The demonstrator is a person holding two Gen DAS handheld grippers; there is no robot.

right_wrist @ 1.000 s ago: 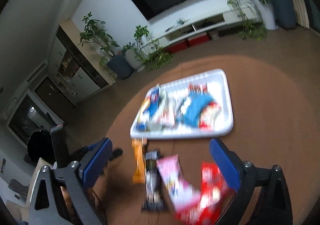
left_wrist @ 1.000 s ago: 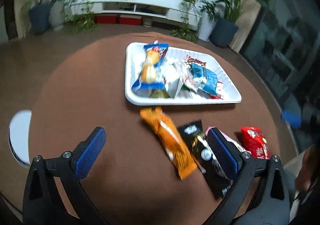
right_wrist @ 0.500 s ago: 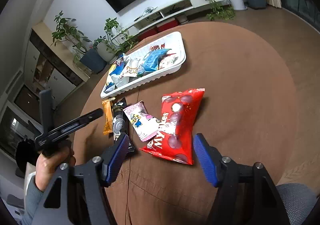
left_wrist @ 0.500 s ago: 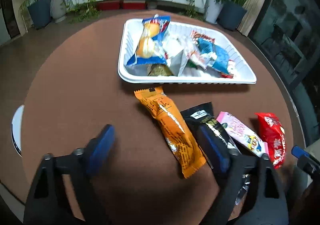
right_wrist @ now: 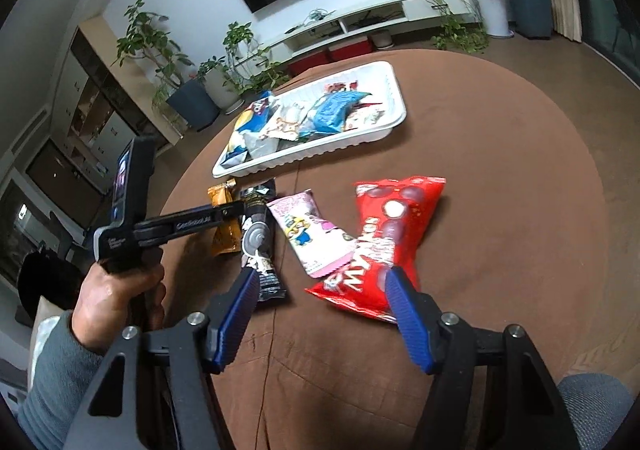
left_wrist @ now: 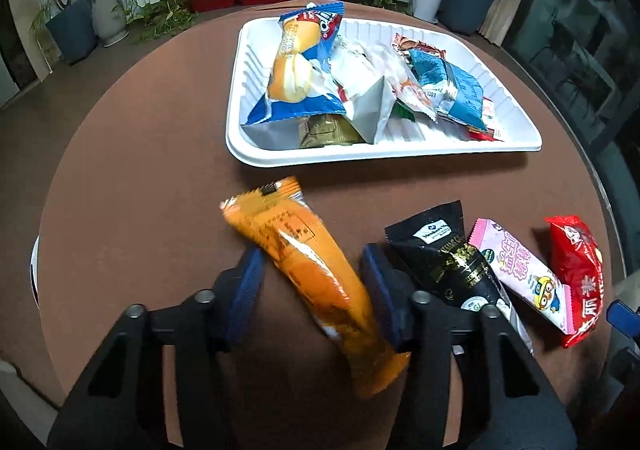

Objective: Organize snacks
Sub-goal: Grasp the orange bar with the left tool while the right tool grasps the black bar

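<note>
Left tool [left_wrist: 312,282] has dropped astride orange packet [left_wrist: 316,274]; right view shows hand [right_wrist: 116,290].

- The tray [left_wrist: 240,138] sits on the round table [left_wrist: 140,178], holding a heap of snack packets [left_wrist: 360,82].
- In front of it lie four packets in a row: wafer bar [left_wrist: 312,270] leftmost, then coffee sachet [left_wrist: 444,258], cartoon packet [left_wrist: 520,274], candy bag [left_wrist: 576,270] rightmost.

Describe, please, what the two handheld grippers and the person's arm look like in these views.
Both the left gripper and the right gripper have black angular frames with silver bolts and ribbed blue finger pads. White lettering, too small to read, marks the left gripper's side. The bare left hand emerges from a grey-blue sleeve.
</note>
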